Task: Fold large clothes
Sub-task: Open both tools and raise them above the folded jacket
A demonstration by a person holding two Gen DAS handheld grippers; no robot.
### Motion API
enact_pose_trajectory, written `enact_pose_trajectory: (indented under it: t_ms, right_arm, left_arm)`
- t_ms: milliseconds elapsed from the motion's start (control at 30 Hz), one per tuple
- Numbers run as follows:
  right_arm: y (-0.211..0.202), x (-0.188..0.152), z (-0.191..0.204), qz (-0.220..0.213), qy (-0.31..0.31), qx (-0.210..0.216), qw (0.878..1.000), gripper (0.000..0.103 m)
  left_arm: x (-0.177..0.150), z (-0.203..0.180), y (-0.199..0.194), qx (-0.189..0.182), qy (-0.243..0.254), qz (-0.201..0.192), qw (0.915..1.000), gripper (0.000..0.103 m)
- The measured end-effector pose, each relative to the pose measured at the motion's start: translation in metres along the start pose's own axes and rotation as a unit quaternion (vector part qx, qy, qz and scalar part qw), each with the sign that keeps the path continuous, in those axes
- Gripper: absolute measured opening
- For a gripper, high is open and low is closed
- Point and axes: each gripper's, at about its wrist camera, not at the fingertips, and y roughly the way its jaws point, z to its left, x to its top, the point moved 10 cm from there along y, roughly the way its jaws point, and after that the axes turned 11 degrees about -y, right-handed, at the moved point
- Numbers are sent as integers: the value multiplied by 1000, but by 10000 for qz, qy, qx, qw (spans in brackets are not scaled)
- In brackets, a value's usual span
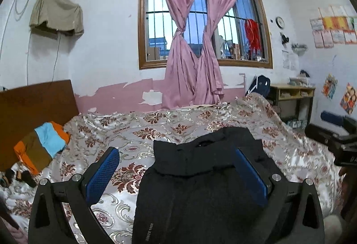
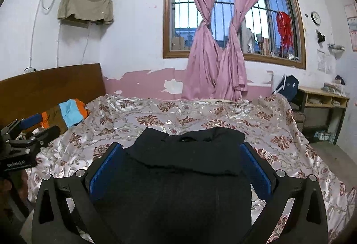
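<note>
A black garment lies flat on the flowered bedspread, its far part folded over into a band. My left gripper is open above the garment's left edge, its blue pads wide apart. My right gripper is open above the same garment, one pad on each side of it. Neither holds any cloth. The right gripper shows at the right edge of the left wrist view; the left gripper shows at the left edge of the right wrist view.
A folded orange, blue and brown cloth lies by the wooden headboard. Pink curtains hang at the barred window behind the bed. A wooden desk stands at the far right.
</note>
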Motion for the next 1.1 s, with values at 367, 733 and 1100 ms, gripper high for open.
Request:
enact_pose_trajectory:
  t_ms: [367, 733, 1100]
  right_arm:
    - [-27, -22, 0, -46, -1, -320, 9995, 101]
    - [-29, -87, 7, 583, -552, -263, 9964, 101]
    - [-23, -196, 21, 1891, -449, 91, 9809, 101]
  left_arm:
    - [-27, -1, -13, -38, 58, 140, 9999, 103]
    - [-102, 13, -14, -113, 518, 704, 9961, 103]
    - [-209, 18, -20, -70, 630, 1819, 9813, 103]
